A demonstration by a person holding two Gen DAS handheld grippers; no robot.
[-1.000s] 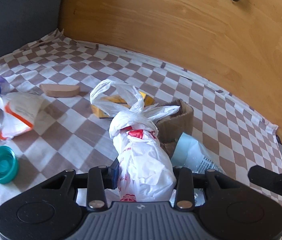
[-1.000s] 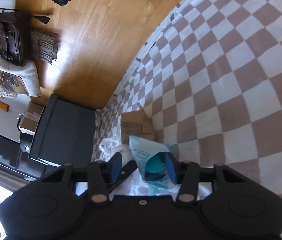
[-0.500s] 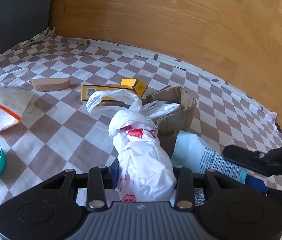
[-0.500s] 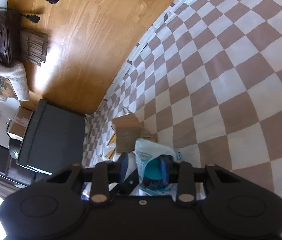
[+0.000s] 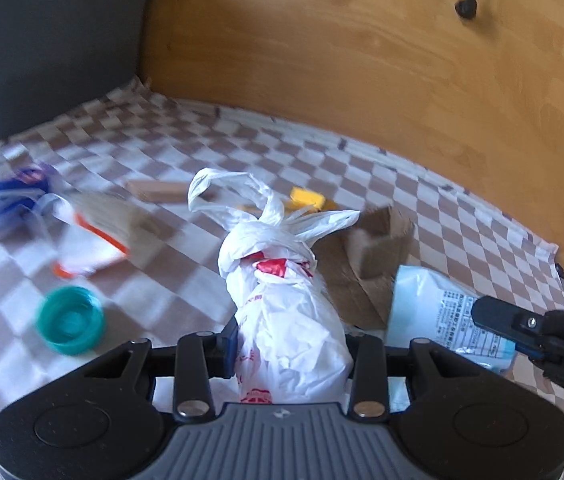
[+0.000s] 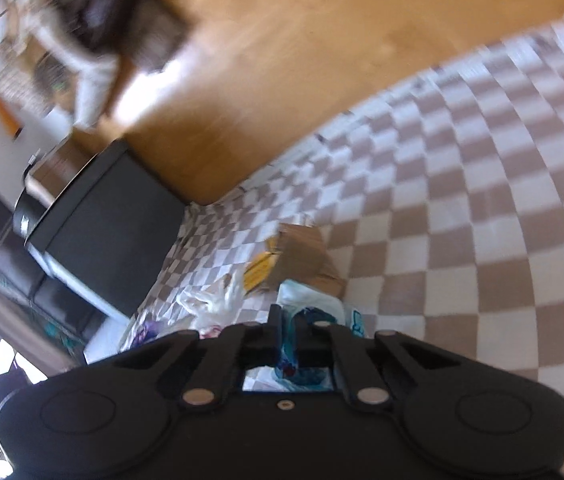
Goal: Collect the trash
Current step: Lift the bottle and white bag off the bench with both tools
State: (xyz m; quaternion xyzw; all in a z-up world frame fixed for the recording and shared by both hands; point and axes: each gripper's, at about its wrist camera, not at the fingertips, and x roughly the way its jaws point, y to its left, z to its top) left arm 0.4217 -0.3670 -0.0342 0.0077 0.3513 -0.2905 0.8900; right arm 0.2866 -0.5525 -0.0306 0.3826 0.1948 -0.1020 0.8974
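- The right gripper [image 6: 289,342] has just pinched shut on the pale blue plastic wrapper [image 6: 313,320]. A second ago its jaws stood apart around the wrapper — now they meet with the thin film squeezed between them.
- From the left wrist view, the right gripper [image 5: 493,318] reaches in from the right edge, its dark finger lying over the printed side of the same wrapper [image 5: 433,312], which lies on the checked cloth [image 5: 421,200] just beside a piece of brown cardboard [image 5: 365,256].
- The left gripper [image 5: 289,346] is still clamped on the knotted white plastic bag [image 5: 282,300], its jaws part-way apart around the bag's bulk, just as before. The bag stands upright between the fingers, its tied handles pointing away from the camera.
- Both views are smeared with motion, and the scattered litter has shifted in the left view — both hands look to be moving.
- Still loose on the cloth: a teal bottle cap [image 5: 70,320], a white and orange wrapper [image 5: 90,248], blue crumpled plastic [image 5: 6,196] and a yellow box [image 5: 307,198].
- My reading: one more piece of trash is now secured; the rest waits.
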